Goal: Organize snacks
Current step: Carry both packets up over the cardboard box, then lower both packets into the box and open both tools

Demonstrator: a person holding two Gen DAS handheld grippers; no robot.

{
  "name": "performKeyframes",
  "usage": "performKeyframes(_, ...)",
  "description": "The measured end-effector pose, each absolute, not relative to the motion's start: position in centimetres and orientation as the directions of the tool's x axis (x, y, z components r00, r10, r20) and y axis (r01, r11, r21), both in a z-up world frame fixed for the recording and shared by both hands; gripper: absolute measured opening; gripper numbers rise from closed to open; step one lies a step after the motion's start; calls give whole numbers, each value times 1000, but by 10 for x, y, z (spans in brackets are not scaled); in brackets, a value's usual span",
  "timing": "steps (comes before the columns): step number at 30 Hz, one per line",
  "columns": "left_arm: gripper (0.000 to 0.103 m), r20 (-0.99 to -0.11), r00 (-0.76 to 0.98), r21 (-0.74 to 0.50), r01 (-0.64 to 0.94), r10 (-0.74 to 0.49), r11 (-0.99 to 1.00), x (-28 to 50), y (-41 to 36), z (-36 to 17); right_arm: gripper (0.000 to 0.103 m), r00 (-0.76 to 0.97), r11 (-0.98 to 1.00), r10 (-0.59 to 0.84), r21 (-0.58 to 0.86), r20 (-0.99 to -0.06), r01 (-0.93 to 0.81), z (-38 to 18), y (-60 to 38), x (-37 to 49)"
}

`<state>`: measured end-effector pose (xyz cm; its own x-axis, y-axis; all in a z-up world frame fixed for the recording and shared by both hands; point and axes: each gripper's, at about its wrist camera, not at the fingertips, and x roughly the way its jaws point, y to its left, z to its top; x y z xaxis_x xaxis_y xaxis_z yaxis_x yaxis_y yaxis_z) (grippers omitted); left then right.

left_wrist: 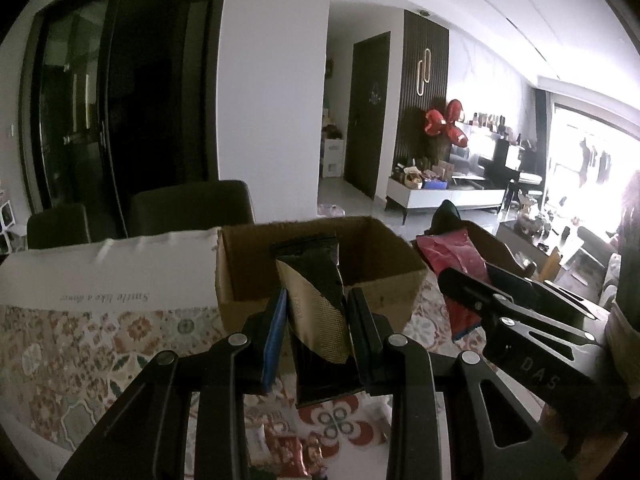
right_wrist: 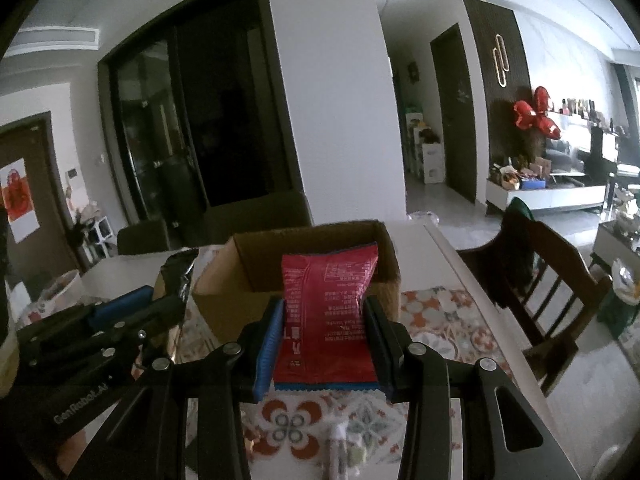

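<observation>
Left gripper (left_wrist: pixel 316 320): closed on a black-and-gold packet (left_wrist: pixel 314 300), held upright above the table and in front of the box.
Black-and-gold packet: dark crimped top, gold lower panel with small print.
Right gripper (right_wrist: pixel 326 336): clamped on a red packet (right_wrist: pixel 328 320), upright, just before the box.
Red packet: glossy red with white print upside down, blue serrated bottom edge.
Box (right_wrist: pixel 304 248): open brown cardboard, on the table beyond both packets.
Table (right_wrist: pixel 448 320): covered with a floral cloth.
</observation>
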<state>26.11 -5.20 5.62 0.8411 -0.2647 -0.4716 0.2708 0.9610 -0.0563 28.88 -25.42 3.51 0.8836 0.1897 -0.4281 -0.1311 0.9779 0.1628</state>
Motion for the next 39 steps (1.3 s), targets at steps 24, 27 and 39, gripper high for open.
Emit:
performKeyframes(24, 31, -580, 776, -60, 264, -249, 963, 386, -54, 62, 41, 826, 968, 249, 159, -505, -195, 49, -245, 411)
performKeyframes(27, 31, -602, 760, -58, 264, -245, 963, 398, -58, 57, 41, 815, 969, 243, 163, -526, -184, 43, -246, 422)
performKeyframes(39, 53, -636, 747, -31, 227, -194, 973, 403, -54, 44, 60, 782, 976, 210, 169, -587, -136, 25, -249, 440)
